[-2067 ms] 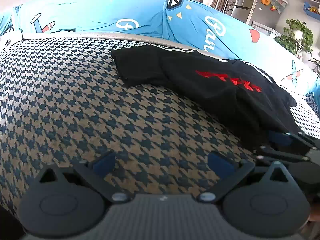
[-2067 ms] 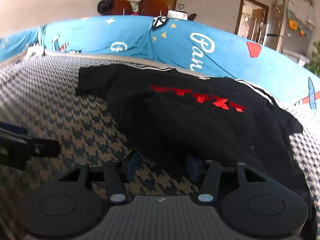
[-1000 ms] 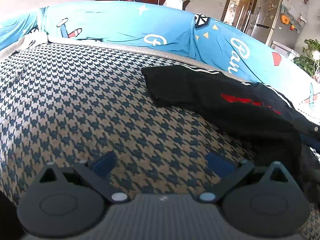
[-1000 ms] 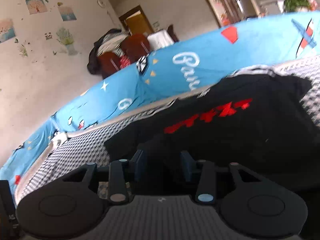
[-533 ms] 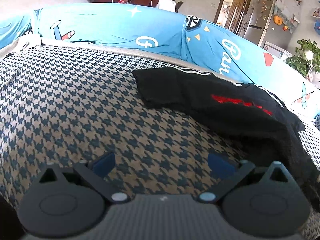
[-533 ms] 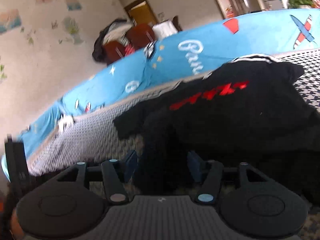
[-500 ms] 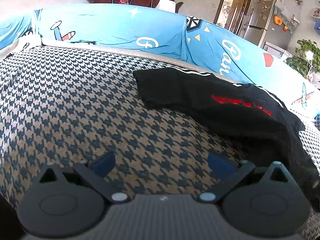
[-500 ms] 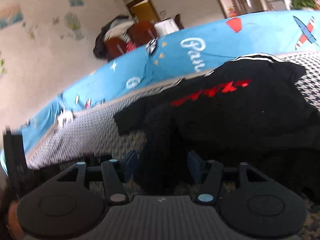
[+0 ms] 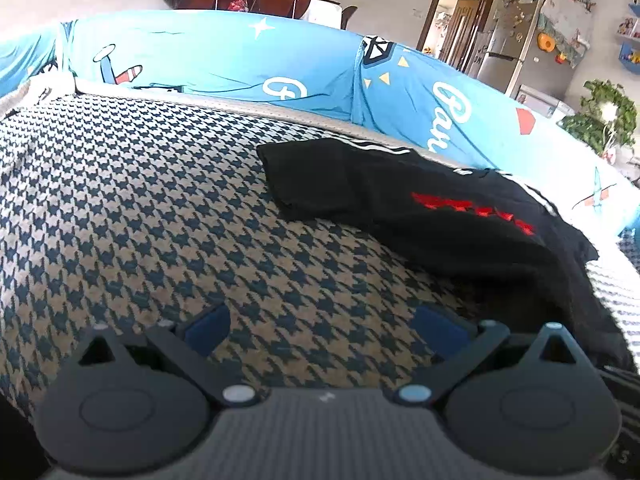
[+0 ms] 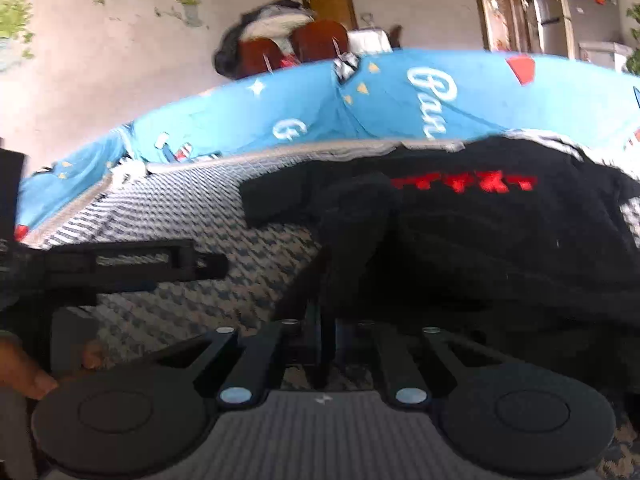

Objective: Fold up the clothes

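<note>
Houndstooth sofa seat [image 9: 168, 216] fills both views, blue printed cover [image 9: 224, 64] running along the back. Black T-shirt [image 9: 448, 216] with red print lies on the right part of the seat, close under the cover, partly bunched, one sleeve sticking out left.

My right tongs [image 10: 326, 332] have just been closing and now sit pressed together on a dark fold of the shirt's near edge. The view is blurred, so I think cloth is pinched, not fully sure. My left tongs [image 9: 322, 328] are spread wide over bare houndstooth, nothing between them, shirt edge just beside the right-hand finger. Left tongs also show as a dark bar at the left in the right wrist view [image 10: 132, 260], with a bit of the hand [image 10: 24, 368] below.

Step in hand, as I judge it: first grab of the near hem, fold not yet started. Next move calls for bringing the left tongs onto the shirt's near-left edge, pinching there, then lifting both corners together and carrying them toward the red print.
</note>
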Motion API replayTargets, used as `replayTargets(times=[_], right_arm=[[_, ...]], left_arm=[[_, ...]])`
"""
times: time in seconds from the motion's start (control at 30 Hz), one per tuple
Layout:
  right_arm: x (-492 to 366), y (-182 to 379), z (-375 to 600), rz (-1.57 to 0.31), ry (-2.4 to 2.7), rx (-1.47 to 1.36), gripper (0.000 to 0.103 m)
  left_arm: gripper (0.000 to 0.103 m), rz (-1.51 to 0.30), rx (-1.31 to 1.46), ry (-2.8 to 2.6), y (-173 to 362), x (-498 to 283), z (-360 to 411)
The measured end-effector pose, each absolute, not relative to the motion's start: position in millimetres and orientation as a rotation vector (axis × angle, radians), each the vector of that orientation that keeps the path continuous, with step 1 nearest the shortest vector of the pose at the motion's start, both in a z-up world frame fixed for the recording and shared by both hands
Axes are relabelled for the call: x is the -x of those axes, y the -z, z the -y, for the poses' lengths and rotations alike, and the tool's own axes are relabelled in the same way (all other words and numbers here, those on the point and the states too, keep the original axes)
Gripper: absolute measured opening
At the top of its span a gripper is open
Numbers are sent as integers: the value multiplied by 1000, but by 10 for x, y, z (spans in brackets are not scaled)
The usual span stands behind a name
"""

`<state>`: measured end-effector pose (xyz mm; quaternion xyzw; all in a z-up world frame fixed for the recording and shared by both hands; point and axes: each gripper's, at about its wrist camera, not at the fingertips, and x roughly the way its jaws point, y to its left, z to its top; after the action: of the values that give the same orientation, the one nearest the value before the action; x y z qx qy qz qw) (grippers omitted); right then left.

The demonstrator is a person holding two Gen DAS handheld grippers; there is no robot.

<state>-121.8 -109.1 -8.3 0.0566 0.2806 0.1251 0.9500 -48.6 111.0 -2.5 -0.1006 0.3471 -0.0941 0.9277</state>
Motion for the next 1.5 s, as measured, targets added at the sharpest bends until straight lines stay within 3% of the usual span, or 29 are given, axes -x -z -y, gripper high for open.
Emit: replayTargets(times=[0.37, 0.7, 0.8, 0.93, 1.13, 1.5], right_arm=[[1620, -498, 900, -415, -496, -234, 7], [1701, -152, 647, -540, -552, -175, 13], [1740, 14, 684, -595, -483, -146, 22], [1671, 172, 772, -667, -333, -123, 24], [1582, 305, 971, -721, -168, -150, 35], [1653, 306, 936, -706, -186, -102, 53]], left_arm=[[103, -643, 329, 198, -226, 611, -1450], [103, -649, 312, 133, -183, 653, -1536], [103, -668, 280, 154, -138, 649, -1448], [103, -707, 248, 211, -65, 642, -1318], [103, -766, 207, 259, 71, 639, -1157], [103, -808, 101, 291, 219, 696, -937]])
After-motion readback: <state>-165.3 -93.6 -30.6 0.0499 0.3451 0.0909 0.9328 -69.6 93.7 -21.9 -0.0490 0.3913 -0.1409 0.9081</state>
